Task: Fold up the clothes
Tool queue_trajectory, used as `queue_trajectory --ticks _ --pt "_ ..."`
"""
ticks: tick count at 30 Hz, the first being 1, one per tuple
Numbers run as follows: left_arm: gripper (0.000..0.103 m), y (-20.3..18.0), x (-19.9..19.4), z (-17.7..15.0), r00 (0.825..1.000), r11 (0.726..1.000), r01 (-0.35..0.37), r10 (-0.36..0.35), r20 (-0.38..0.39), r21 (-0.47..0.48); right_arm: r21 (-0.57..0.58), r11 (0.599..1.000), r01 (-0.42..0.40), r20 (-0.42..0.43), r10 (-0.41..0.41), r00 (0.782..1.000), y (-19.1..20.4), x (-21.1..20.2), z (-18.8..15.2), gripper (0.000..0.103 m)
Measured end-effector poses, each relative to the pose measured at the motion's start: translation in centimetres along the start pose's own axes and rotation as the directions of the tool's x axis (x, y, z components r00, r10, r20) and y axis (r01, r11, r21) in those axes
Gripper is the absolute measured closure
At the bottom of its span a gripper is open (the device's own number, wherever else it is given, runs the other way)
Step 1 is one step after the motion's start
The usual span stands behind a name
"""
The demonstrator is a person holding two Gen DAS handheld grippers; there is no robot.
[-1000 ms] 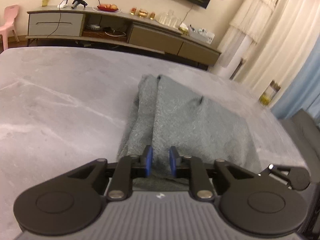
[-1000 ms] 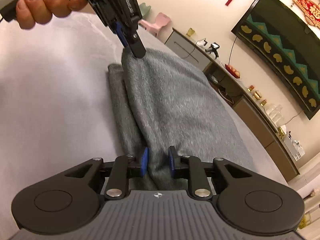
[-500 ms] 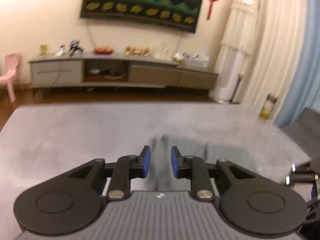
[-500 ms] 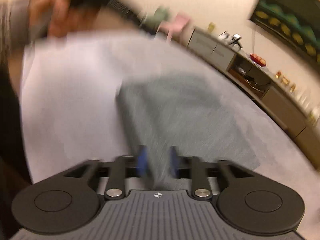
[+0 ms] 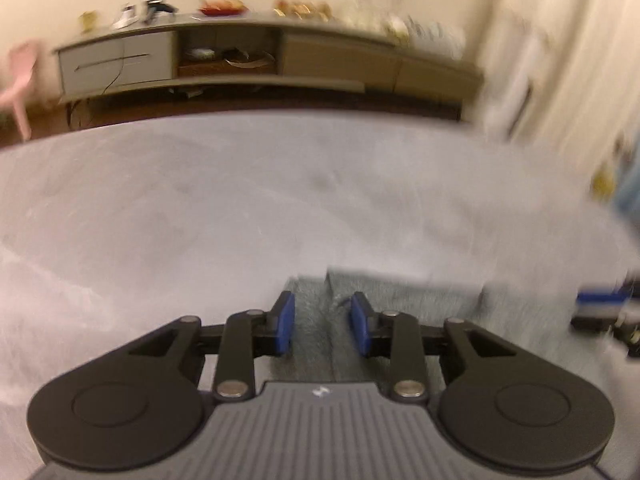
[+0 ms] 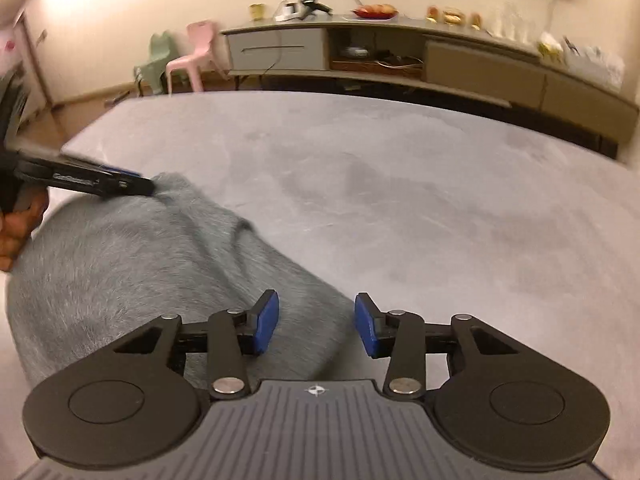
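Right gripper (image 6: 316, 322): jaws spread wide, blue pads well apart, gripping nothing; the edge of the grey garment (image 6: 132, 264) lies under and between them, untouched by either pad as far as the right wrist view shows. Left gripper (image 5: 322, 322): jaws parted to a moderate gap, with a raised ridge of the same garment (image 5: 384, 296) running up between the pads; neither pad appears to press the cloth, though blur leaves this uncertain. From the right wrist view the left gripper (image 6: 132, 184) shows side-on with its tips at the far corner of the garment, the person's hand (image 6: 16, 228) behind it; whether the corner is pinched cannot be told from that angle. Garment: fleecy, bunched in a mound on the near-left part of the grey desk (image 6: 400, 200), with one lobe trailing toward the middle. Beyond: low sideboard (image 6: 400, 52), pink chair (image 6: 196, 56). Hazards, as judged: a layer freed while the cloth is still heaped may slump and undo the fold; jaws closing on the ridge could take several layers instead of one edge; the fleece may cling to the pads and drag when they draw away; the two grippers work near each other and could collide.
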State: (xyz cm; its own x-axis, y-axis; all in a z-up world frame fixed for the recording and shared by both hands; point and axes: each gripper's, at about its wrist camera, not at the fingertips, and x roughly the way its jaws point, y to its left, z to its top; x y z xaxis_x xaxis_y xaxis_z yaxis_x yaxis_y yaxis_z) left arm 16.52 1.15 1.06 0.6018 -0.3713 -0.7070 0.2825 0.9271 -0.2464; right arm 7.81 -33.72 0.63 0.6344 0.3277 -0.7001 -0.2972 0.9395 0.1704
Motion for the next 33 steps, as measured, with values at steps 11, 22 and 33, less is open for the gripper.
queue_trajectory --ticks 11,22,33 --pt "0.102 -2.6 2.4 0.1 0.993 0.991 -0.106 0.11 -0.049 0.087 0.199 0.974 -0.113 0.015 0.112 0.994 -2.5 1.9 -1.9 0.098" --pt "0.089 -2.7 -6.9 -2.4 0.994 0.993 -0.088 0.082 0.077 0.079 0.065 0.991 0.118 0.121 -0.125 0.985 1.1 -2.0 -2.4 0.084" --pt "0.088 -1.4 -9.4 -12.0 0.961 0.959 -0.276 0.274 0.035 0.059 -0.179 0.981 -0.071 0.037 0.078 0.996 8.5 -4.5 -9.2 0.082"
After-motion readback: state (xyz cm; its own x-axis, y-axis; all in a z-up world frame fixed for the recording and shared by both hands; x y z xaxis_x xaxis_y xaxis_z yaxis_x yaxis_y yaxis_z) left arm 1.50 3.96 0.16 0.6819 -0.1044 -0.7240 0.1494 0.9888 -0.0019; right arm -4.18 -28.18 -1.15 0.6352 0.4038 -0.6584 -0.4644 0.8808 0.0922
